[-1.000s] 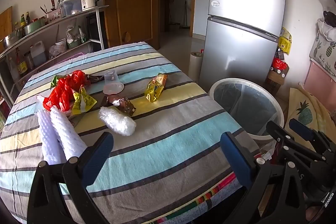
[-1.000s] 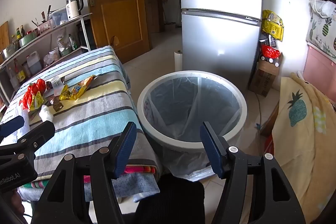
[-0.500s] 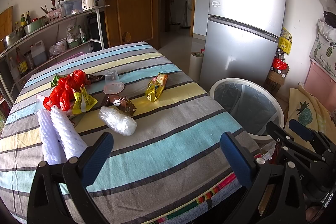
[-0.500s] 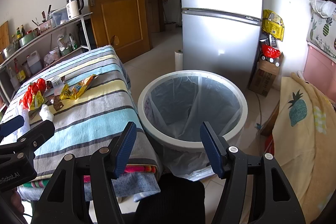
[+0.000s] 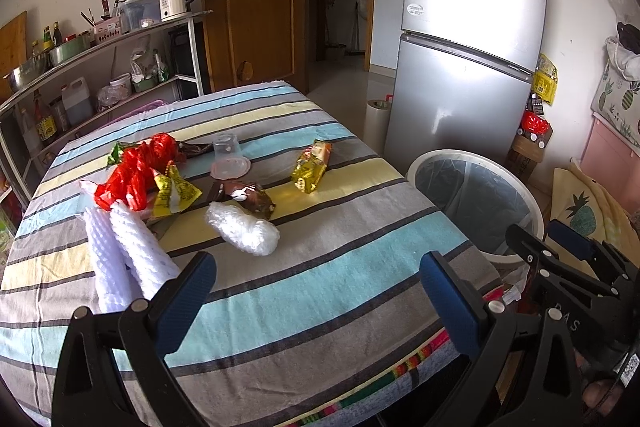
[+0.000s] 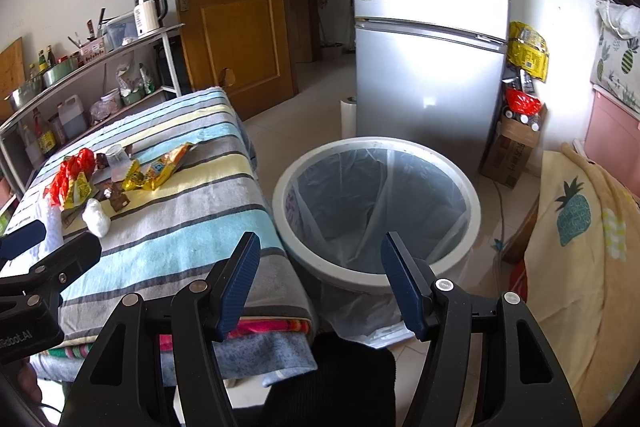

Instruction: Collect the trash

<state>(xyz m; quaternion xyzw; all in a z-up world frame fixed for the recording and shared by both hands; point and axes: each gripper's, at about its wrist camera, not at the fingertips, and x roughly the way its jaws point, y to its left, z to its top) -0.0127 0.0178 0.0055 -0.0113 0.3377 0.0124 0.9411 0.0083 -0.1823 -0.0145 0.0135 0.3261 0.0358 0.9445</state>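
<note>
Left gripper (image 5: 316,279) is hovering spread wide over the striped table (image 5: 320,291), gripping nothing. Wrappers lying at 11 o'clock: white foam net (image 5: 242,229), yellow snack packet (image 5: 312,167). Right gripper (image 6: 316,283), also parted and holding nothing, is alone showing the lined trash bin's (image 6: 376,207) interior at 12 o'clock.

wrappers (image 5: 312,167) on table (image 5: 320,299), bin (image 5: 476,203) right

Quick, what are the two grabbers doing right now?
Left gripper: open, holding nothing, above the table.
Right gripper: open, holding nothing, near the bin.
</note>
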